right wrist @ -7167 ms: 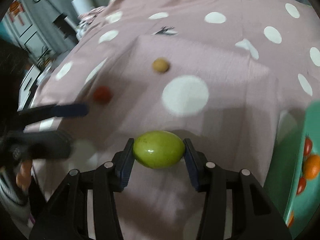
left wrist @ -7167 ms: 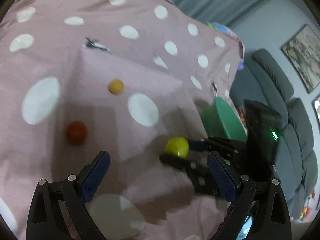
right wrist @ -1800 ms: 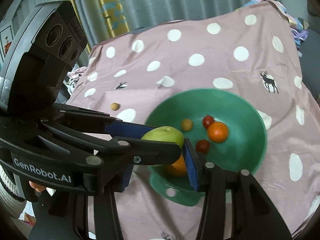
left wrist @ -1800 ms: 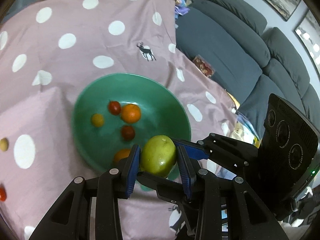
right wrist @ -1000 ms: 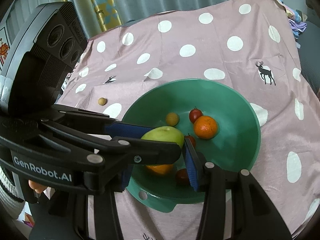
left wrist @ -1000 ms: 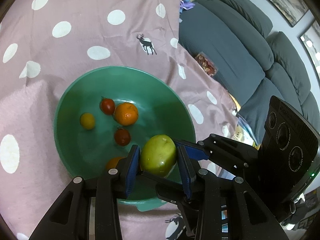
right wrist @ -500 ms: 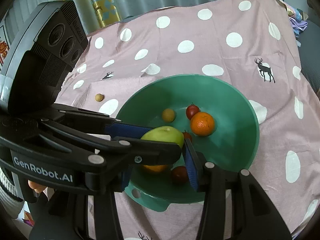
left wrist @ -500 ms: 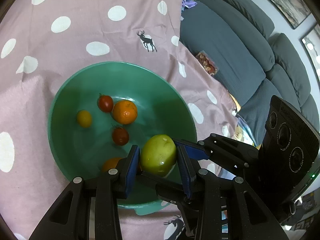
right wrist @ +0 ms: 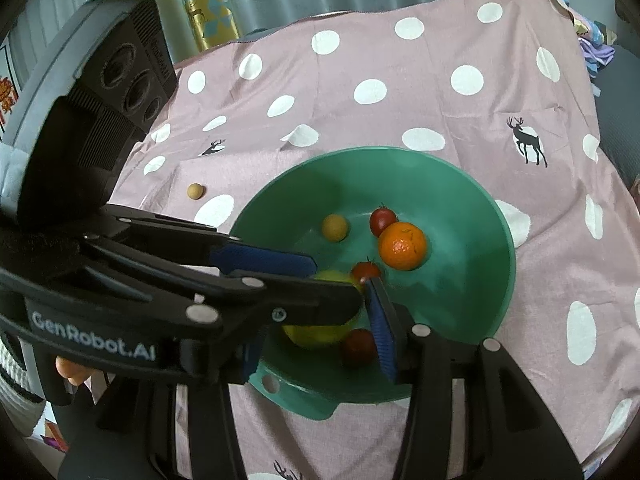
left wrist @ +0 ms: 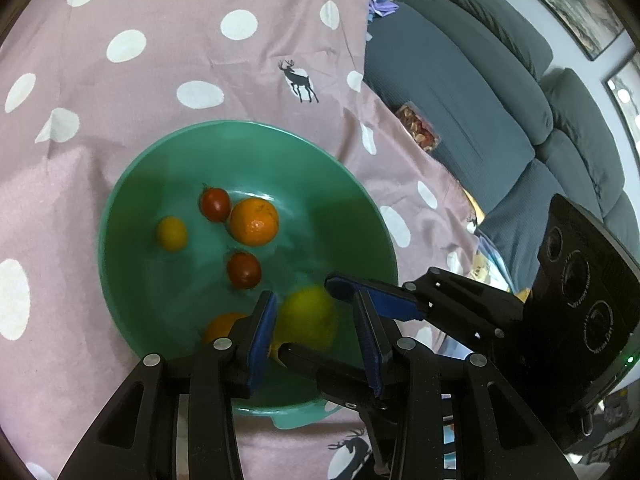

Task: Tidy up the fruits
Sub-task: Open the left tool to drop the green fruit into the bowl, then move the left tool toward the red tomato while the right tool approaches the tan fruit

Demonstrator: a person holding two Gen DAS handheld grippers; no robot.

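Green fruit [left wrist: 308, 320] blurred in bowl [left wrist: 360, 208]; long axis unreadable.

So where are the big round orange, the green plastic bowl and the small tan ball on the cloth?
Big round orange [right wrist: 402, 245], right wrist view, its middle.
Green plastic bowl [right wrist: 472, 280], right wrist view, bare inner wall.
Small tan ball [right wrist: 195, 191], right wrist view, its middle.

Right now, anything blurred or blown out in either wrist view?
Left wrist view: the green fruit is smeared, while the bowl, the orange and the left gripper are sharp; strong fisheye bending and dark corners. Right wrist view: the same fruit is blurred and half hidden behind a finger of the left gripper; soft, even light and no harsh glare.
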